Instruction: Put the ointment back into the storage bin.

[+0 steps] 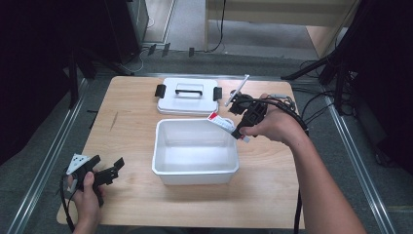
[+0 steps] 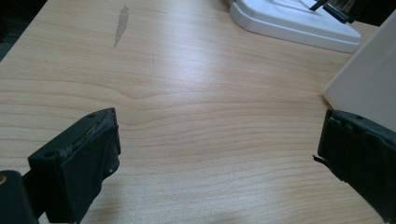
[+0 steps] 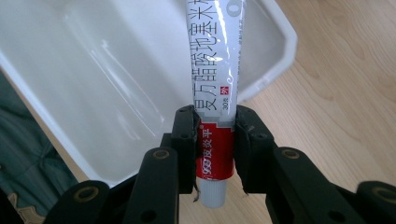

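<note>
Right gripper view: tube (image 3: 215, 93) between gripper (image 3: 215, 140) pads

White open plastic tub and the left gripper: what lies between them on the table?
Nothing: in the high view, bare wood separates the left gripper from the white open plastic tub.

A white lid (image 1: 188, 96) with black clasps lies on the wooden table (image 1: 131, 141).
</note>
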`<state>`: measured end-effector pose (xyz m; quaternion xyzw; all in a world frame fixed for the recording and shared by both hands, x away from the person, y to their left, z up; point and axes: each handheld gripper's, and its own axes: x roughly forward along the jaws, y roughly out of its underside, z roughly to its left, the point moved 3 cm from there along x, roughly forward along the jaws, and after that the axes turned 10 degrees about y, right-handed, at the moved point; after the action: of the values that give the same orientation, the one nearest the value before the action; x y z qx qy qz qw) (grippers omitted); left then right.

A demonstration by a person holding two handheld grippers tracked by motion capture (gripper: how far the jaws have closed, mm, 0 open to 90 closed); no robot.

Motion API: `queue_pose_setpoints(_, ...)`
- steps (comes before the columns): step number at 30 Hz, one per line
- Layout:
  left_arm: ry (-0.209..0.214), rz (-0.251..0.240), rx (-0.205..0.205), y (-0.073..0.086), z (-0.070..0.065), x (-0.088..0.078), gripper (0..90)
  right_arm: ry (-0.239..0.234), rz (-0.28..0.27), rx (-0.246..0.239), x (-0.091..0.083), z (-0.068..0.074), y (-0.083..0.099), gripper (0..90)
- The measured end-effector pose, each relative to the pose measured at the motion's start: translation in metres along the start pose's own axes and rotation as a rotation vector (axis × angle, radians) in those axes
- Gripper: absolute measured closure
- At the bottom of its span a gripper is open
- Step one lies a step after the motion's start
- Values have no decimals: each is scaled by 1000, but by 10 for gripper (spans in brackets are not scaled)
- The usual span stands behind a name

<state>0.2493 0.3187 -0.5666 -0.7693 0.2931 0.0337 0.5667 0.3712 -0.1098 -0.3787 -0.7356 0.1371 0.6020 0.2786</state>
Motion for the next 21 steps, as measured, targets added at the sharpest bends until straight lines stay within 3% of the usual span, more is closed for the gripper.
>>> queue_pose_setpoints(7, 2, 2, 0, 0, 0, 0, 0, -10, -25, -125, 0, 13, -12, 729)
queue_pose_setpoints(8, 2, 2, 0, 0, 0, 0, 0, -10, -25, -125, 0, 13, -12, 729)
queue_pose_setpoints(9, 2, 2, -1, 0, 0, 0, 0, -10, -31, -165, 0, 17, -15, 729)
queue_pose_setpoints(11, 2, 1, -1, 0, 0, 0, 0, -16, -41, -198, 1, 20, -18, 729)
queue_pose_setpoints(12, 2, 1, -1, 0, 0, 0, 0, -16, -41, -198, 1, 20, -18, 729)
queue_pose_setpoints(13, 4, 3, -1, 0, 0, 0, 0, -25, -54, -247, 3, 24, -20, 729)
queue_pose_setpoints(21, 5, 6, -1, 0, 0, 0, 0, -62, -62, -350, 6, 39, -24, 729)
